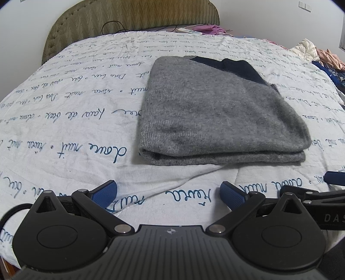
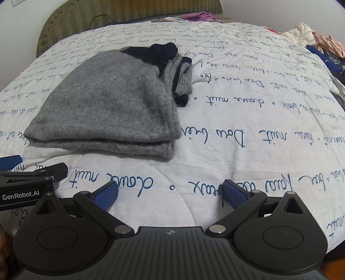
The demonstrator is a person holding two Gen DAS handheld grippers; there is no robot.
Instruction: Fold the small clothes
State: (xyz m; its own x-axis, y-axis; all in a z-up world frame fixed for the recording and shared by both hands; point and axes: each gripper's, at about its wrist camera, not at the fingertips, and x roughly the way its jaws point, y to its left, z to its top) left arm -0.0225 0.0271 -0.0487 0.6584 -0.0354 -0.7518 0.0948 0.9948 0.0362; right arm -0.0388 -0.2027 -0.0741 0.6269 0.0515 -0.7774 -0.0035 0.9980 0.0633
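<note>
Nearest the lens in the left wrist view, the left gripper is seen with its blue pads spread wide apart and nothing between them; only the printed quilt lies in the gap. In the right wrist view the right gripper is held the same way, jaws apart and empty, above the quilt. Each tool is partly caught at the edge of the other's picture, cut off by the frame, so neither is shown whole.

Just beyond the fingers the folded grey sweater is laid flat on the quilt, its stacked fold edges turned toward the cameras. It is touched by neither gripper. From the right wrist view the sweater is placed left of centre, with dark navy parts bunched at its far right corner; how these are tucked cannot be made out.

Open quilt is left on every side of the sweater. At the far end a padded headboard is seen, its top cut off. A heap of clothes is piled at the right edge of the bed, blurred and partly out of frame.
</note>
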